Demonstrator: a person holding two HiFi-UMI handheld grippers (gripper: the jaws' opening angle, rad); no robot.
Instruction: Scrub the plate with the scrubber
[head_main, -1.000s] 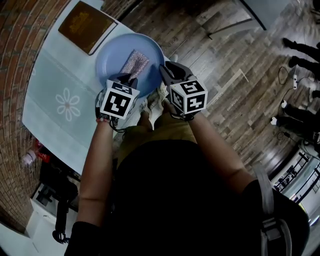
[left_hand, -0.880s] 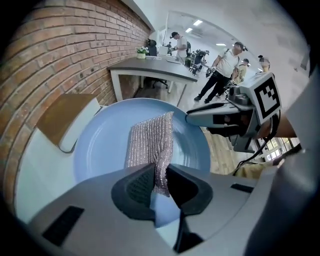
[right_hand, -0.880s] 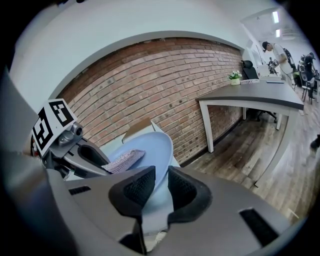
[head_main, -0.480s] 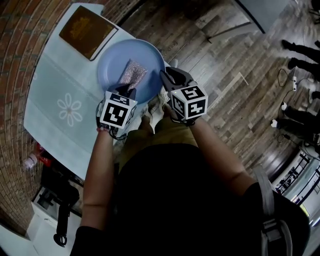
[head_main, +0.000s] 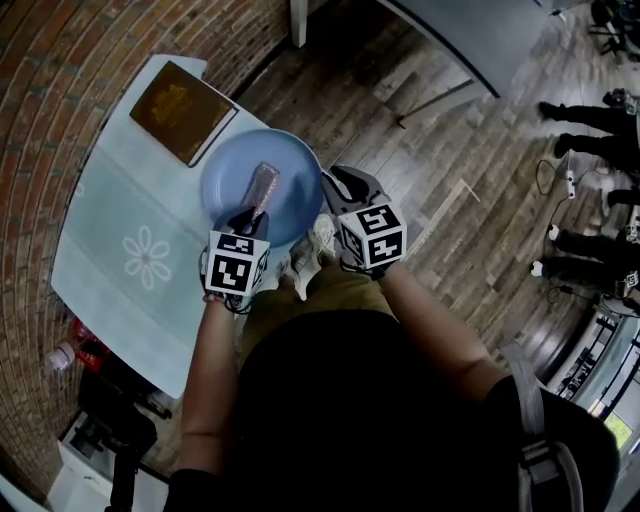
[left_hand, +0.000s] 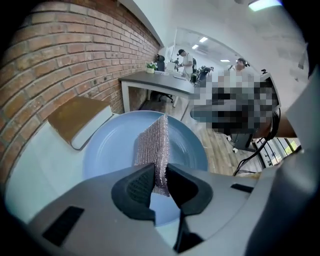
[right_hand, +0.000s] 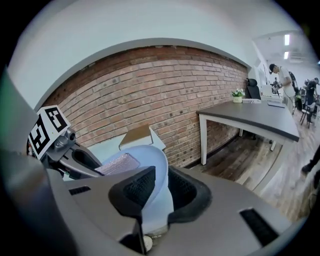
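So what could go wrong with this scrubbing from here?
The left tongs pinch the scrubber only by its lower edge, so it might slip out under pressure. The right tongs grip just the rim of the plate, which seems to overhang the edge of the table; a hard push could tip it off.

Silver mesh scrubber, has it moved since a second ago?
Yes: the silver mesh scrubber turned from flat to edge-up, shifting slightly toward the brown board.
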